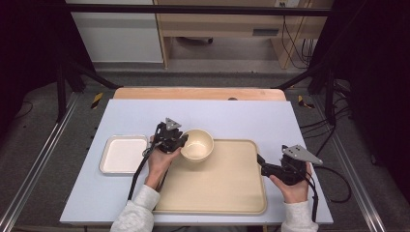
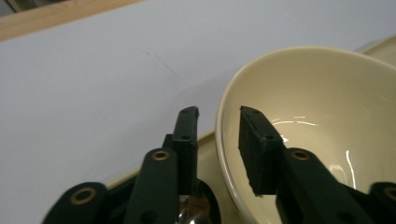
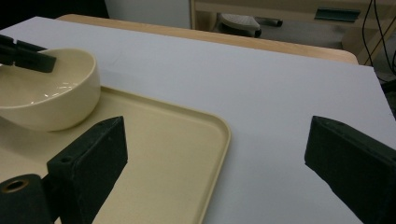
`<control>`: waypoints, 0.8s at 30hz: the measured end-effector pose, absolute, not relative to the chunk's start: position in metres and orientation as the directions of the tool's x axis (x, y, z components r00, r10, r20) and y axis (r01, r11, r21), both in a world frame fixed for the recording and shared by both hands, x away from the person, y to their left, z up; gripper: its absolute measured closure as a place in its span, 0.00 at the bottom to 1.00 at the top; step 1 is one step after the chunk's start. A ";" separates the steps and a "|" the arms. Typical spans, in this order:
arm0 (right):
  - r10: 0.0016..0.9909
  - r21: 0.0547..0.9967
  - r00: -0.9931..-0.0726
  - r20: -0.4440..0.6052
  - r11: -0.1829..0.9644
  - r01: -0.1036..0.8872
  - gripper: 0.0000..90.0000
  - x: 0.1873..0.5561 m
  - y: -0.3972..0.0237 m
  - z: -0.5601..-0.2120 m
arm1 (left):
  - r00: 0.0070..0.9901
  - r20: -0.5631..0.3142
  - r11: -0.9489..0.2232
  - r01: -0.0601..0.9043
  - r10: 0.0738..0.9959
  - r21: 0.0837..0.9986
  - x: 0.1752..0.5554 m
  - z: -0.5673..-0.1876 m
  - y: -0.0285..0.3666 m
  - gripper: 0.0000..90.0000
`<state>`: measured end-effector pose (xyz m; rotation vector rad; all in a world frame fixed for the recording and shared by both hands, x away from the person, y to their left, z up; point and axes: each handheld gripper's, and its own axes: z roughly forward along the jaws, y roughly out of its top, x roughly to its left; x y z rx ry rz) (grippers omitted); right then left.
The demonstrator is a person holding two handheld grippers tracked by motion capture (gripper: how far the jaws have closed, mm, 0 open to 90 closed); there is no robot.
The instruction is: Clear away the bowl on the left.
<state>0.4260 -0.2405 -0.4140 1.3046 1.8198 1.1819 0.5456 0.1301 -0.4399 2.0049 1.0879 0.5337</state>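
On tray, cream bowl.

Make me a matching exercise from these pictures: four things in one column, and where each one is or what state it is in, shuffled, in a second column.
Things:
1. bowl
2. white dish
3. left gripper
4. right gripper

Places or states:
A. jaws wide apart, over the tray's right edge
B. jaws either side of the bowl's rim, not pressing it
C. stands on the tray's far left corner
D. lies on the table, left of the tray

Pairs: 1-C, 2-D, 3-B, 4-A
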 end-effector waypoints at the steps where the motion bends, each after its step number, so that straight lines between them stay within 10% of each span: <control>1: 0.942 0.906 -0.335 0.024 0.121 0.405 0.07 0.426 -0.241 -0.414 | 0.549 -0.002 -0.330 0.507 0.836 0.796 0.544 -0.437 0.132 0.73; 24: 0.948 0.906 -0.318 0.025 0.113 0.408 0.07 0.425 -0.244 -0.414 | 0.570 0.018 -0.290 0.391 0.821 0.873 0.482 -0.405 0.194 0.46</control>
